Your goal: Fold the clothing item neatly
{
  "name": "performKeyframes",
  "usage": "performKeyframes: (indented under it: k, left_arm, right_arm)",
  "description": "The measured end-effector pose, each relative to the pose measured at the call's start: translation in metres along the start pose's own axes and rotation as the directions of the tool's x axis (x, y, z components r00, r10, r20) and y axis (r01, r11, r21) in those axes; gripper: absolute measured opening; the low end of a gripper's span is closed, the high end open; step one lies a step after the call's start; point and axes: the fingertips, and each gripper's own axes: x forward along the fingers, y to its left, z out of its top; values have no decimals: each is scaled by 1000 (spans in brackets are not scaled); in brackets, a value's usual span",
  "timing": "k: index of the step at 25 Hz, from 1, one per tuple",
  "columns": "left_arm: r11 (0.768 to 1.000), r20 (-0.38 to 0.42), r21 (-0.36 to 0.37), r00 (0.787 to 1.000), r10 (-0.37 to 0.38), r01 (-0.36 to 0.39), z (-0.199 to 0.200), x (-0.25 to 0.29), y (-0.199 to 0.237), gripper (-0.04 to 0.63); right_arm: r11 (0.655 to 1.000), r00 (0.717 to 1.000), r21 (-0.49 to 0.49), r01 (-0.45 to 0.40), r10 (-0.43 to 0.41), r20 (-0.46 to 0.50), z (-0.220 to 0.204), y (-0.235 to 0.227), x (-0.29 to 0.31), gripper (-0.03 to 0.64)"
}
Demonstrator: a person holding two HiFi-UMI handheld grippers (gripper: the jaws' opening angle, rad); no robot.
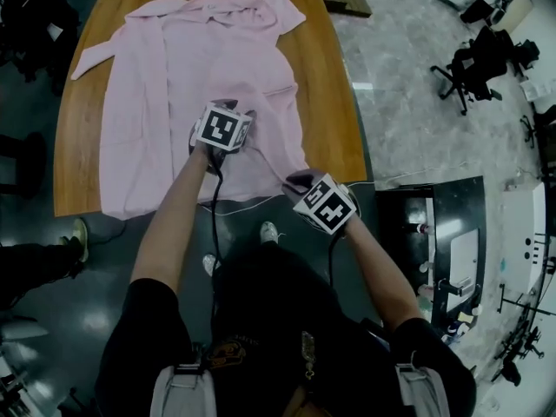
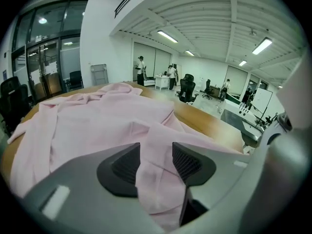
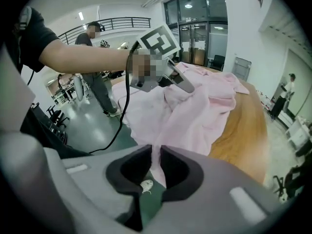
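Pink garment (image 1: 165,85) — its near hem corner is pinched thin in the right gripper's (image 3: 156,165) jaws, while the left gripper's (image 2: 156,161) jaws stand spread with a fold loose between them. I'd close the left before lifting, hem kept taut. Beyond, it lies spread over the desk (image 1: 334,102) — no containers about.

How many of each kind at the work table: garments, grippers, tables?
pink fabric garment: 1
handheld two-jaw grippers: 2 (left gripper, right gripper)
brown wooden table: 1
Total: 4
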Motion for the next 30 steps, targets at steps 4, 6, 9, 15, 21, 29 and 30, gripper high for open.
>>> performKeyframes:
  k: [4,6,9,15,21,29,30]
  left_arm:
    - [998,-49,35,997,-52,53,3,23,-7,268]
    - [994,-93,43,991,-100,104,-5,29,-17,247]
    - [987,-129,54,981,-144,152,-13,26,-28,44]
    - [988,-120,86,985,-121,132,-27,-8,-37,8]
    - [984,-63,132,992,-112,119,-42,-56,-52,8]
    - [970,-59,183,986,-154,162,-53,-46,-92,286]
    - [968,-53,191,987,-154,162,-49,-43,-96,304]
  right_arm:
    - [1000,1000,17,-24,24,-13,-12,5,-7,60]
    - [999,999,26,-34,34,-8,-19,3,-8,58]
    - [999,999,33,-42,42,7,-24,-1,-8,55]
    - [998,1000,61,-29,28,13,-36,5,-13,46]
    - [995,999,99,16,-13,-37,-62,29,-16,35]
    - [990,995,132,56,-45,-84,-98,46,-12,34]
    - [989,995,132,58,-47,-84,-101,46,-12,34]
